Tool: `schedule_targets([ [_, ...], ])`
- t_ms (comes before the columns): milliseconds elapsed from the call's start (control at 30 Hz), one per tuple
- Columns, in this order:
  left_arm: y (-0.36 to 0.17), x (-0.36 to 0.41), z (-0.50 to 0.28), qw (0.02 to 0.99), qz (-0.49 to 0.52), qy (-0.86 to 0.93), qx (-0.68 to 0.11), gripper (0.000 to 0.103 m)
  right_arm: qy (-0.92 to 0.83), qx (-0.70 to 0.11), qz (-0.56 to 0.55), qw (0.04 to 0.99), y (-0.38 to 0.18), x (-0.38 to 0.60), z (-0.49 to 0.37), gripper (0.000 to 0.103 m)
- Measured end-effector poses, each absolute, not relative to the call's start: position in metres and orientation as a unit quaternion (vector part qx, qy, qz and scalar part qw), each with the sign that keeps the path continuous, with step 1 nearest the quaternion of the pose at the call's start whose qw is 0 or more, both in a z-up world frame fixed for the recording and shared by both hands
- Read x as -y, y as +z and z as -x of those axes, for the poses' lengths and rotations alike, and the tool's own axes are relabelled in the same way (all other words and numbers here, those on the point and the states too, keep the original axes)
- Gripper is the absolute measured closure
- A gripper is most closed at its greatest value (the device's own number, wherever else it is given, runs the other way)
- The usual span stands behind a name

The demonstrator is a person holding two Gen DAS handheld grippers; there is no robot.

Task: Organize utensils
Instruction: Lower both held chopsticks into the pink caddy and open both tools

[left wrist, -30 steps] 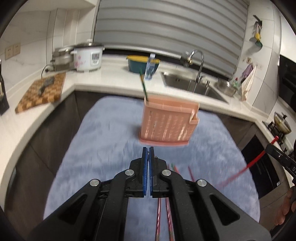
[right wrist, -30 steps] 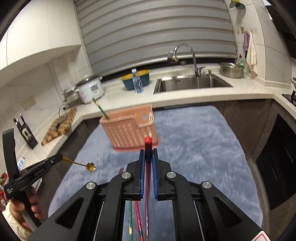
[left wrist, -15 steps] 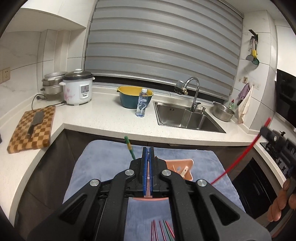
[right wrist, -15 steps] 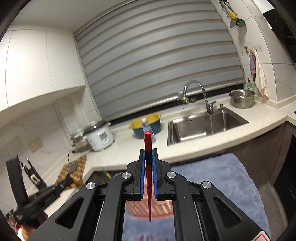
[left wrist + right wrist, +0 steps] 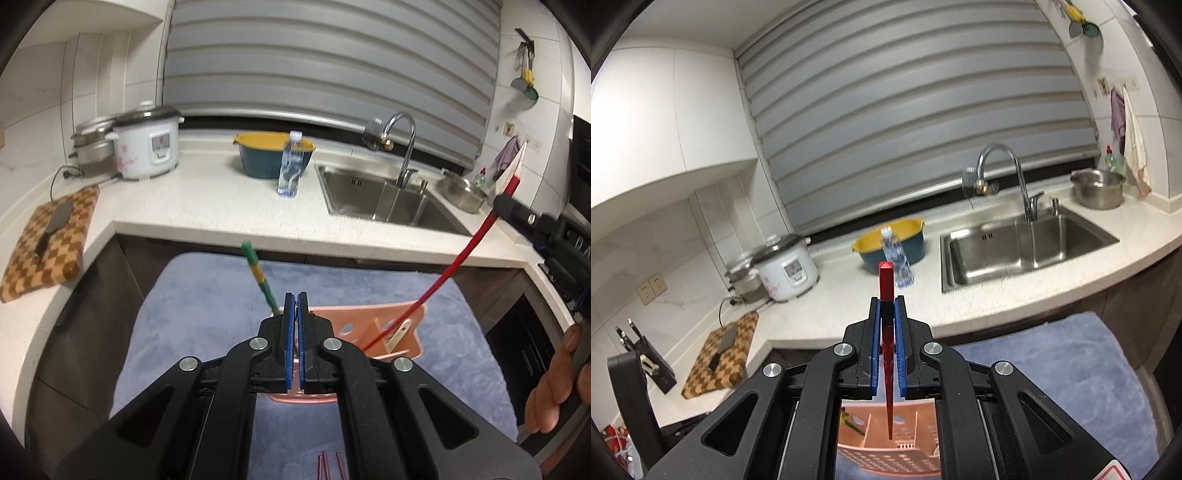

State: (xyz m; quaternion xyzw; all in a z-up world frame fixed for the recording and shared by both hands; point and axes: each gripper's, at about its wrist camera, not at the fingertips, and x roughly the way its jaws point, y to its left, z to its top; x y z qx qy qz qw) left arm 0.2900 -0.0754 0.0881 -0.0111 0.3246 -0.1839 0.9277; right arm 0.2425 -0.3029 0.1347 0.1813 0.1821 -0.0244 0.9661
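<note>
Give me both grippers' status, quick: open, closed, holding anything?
Left gripper: closed, nothing visible between its fingers.
Right gripper: closed on the red chopstick, its tip pointing down into the pink basket.

Even indoor light, strong fisheye bending with dark corners, slight motion blur.

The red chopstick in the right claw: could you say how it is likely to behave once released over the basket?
The red chopstick looks stiff, slim and probably light. Its tip already points into the pink basket, so it should drop in, then likely lean against a wall like the green chopstick.
</note>
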Motion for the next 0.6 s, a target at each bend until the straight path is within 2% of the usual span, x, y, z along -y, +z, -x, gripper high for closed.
schedule_targets([
  [300,0.057,0.075,-0.305,0.918,0.017,-0.177,-0.354,0.102,-0.027,-0.245,-0.176,0.953,0.087,0.303,-0.261,0.096],
  [600,0.052,0.073,-0.307,0.919,0.024,-0.168,-0.357,0.099,-0.032,-0.255,-0.169,0.952,0.081,0.301,-0.261,0.091],
])
